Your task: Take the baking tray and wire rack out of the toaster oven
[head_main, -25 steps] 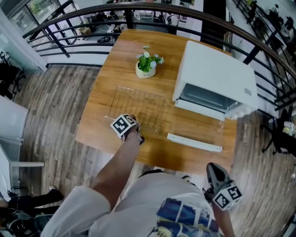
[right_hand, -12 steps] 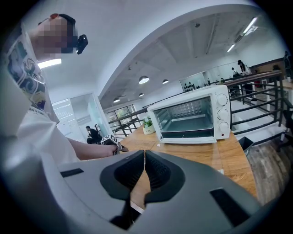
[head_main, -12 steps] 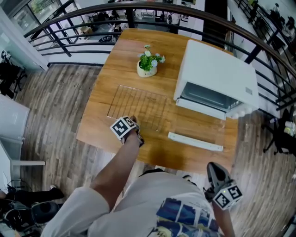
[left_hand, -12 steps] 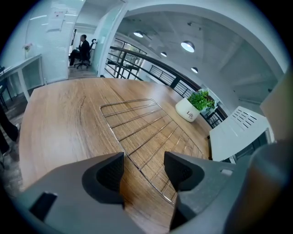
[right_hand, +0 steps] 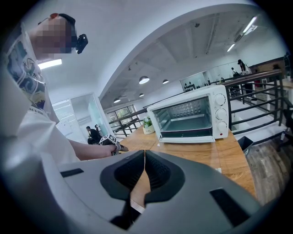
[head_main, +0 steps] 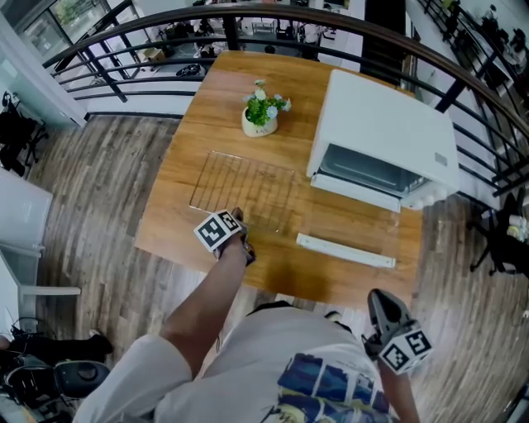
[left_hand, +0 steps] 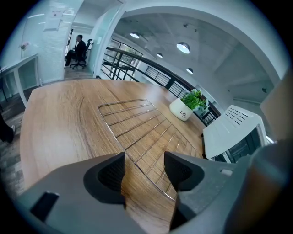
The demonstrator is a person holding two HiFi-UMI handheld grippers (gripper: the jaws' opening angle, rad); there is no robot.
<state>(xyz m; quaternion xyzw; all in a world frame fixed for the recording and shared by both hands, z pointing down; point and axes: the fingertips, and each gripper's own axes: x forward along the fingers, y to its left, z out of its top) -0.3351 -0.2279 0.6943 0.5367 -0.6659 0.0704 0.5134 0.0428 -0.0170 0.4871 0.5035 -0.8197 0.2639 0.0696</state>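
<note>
The wire rack (head_main: 243,191) lies flat on the wooden table (head_main: 190,149), left of the white toaster oven (head_main: 388,132). My left gripper (head_main: 239,216) hovers at the rack's near edge. Seen from the left gripper view, the left gripper (left_hand: 144,170) is open, with the rack (left_hand: 137,128) on the wood just beyond its tips and nothing pressed between them. The oven door (head_main: 351,227) hangs open and flat. The right gripper view looks into the oven (right_hand: 187,116), where a grey tray (right_hand: 190,122) sits. My right gripper (right_hand: 144,172) is shut and empty, low beside my body (head_main: 382,312).
A small potted plant (head_main: 262,111) stands at the back of the table, behind the rack. The door's white handle bar (head_main: 345,250) sticks out toward the table's front edge. A dark railing (head_main: 248,21) curves round the far side.
The rack was blurred a second ago and now lies sharp and still. My left gripper has drawn back slightly toward the table's near edge. The right gripper has not moved.
</note>
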